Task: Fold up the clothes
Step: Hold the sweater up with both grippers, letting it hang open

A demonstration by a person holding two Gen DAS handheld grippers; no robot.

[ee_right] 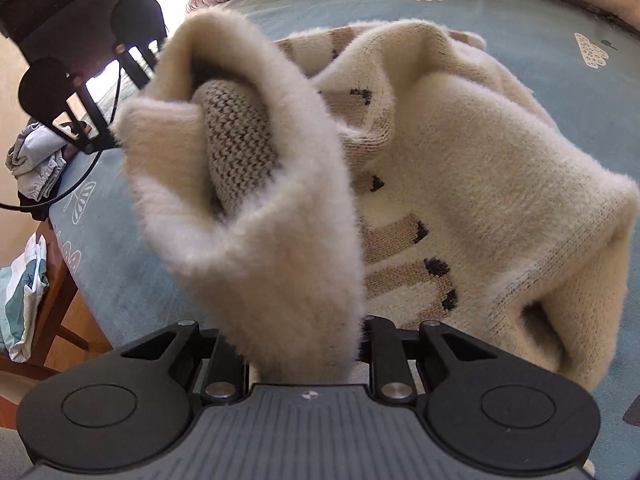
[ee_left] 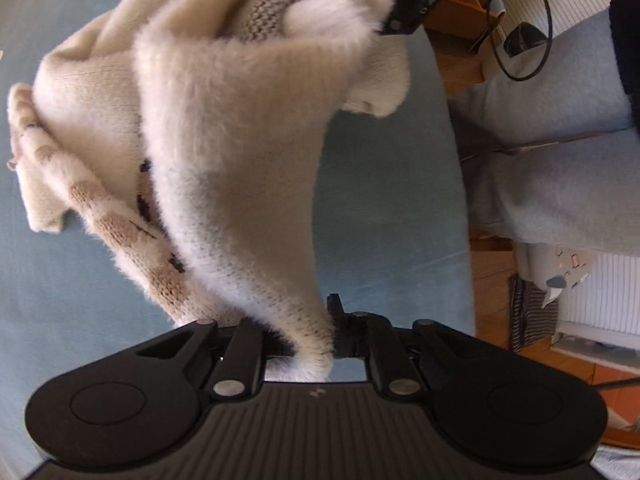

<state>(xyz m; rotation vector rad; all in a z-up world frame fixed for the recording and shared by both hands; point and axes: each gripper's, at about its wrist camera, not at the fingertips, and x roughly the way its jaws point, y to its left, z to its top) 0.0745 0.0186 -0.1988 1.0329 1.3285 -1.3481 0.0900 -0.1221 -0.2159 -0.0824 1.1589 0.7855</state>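
A fuzzy cream sweater (ee_left: 224, 120) with tan and dark knitted patterns hangs bunched above the blue bed sheet (ee_left: 384, 208). My left gripper (ee_left: 316, 340) is shut on a pulled-out corner of it, the fabric pinched between the fingers. At the top of the left wrist view, my right gripper (ee_left: 404, 12) grips another part. In the right wrist view, the right gripper (ee_right: 300, 344) is shut on a thick rolled fold of the sweater (ee_right: 460, 160), whose inner knit shows. The left gripper (ee_right: 100, 136) holds the sweater's far left edge. Both sets of fingertips are hidden by fabric.
The bed sheet (ee_right: 520, 12) has flower prints and a pink quilted edge at the back. A person's legs in light blue trousers (ee_left: 560, 152) stand beside the bed over a wooden floor. A pile of clothes (ee_right: 36, 160) and a wooden chair (ee_right: 60, 304) with cloth sit left.
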